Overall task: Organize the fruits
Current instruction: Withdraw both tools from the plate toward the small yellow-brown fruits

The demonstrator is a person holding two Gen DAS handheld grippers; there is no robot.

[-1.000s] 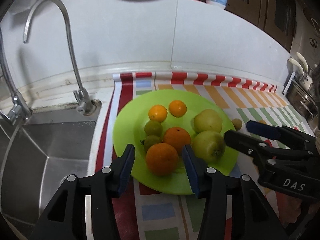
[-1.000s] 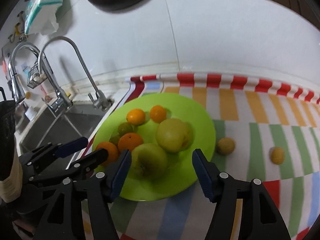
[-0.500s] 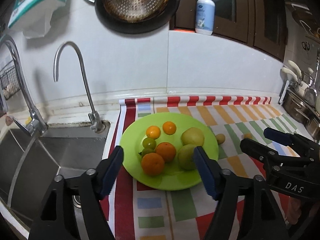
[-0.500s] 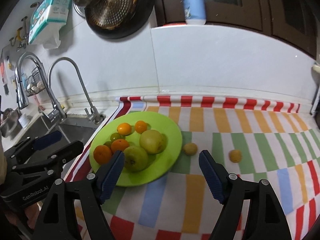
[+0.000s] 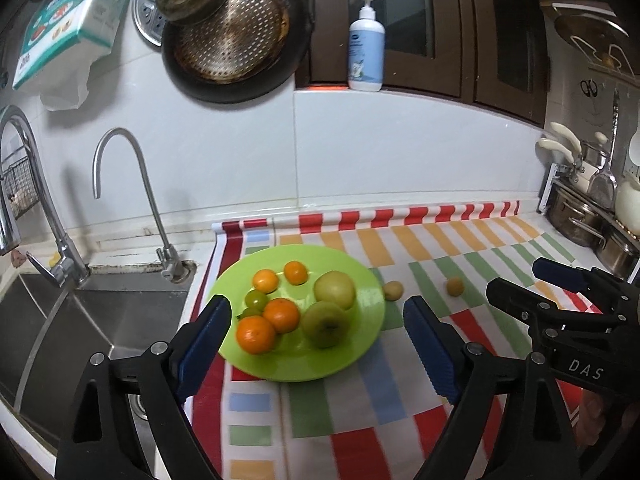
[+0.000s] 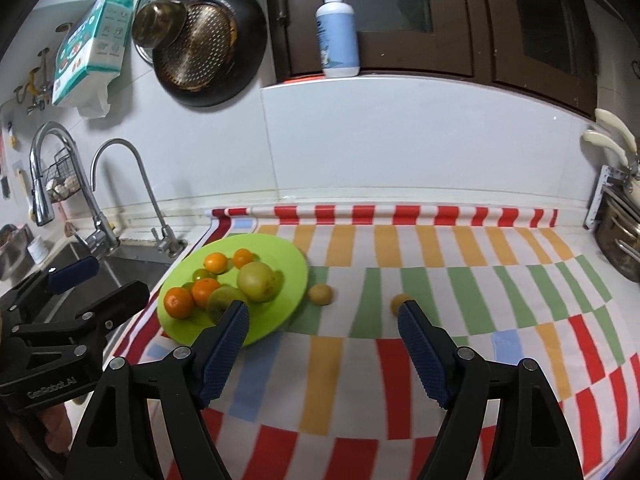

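Your fruits sat mostly on the green plate (image 5: 360,344), at the left end of the striped cloth (image 5: 380,408) on the worktop, just right of the sink (image 5: 80,320). On it were two greenish-yellow apples (image 5: 325,323), four orange citrus (image 5: 256,335) and two small green fruits (image 5: 256,299); one of those green ones was largely hidden behind the oranges, so you could not make out its shape. Two small yellow fruits (image 6: 320,294) lay off the plate on the cloth to its right; the farther-right one (image 6: 398,302) was partly cut off by your right finger in the right wrist view.

Your left hand-held gripper (image 5: 316,320) had just been opening and stood wide above the near side of the plate, nothing between its jaws. Your right hand-held gripper (image 6: 322,318) had also been opening and was spread, gripping nothing, over the cloth right of the plate.

Beyond, a pan (image 5: 232,36) hung on the wall and a pump bottle (image 5: 366,56) stood on the ledge.
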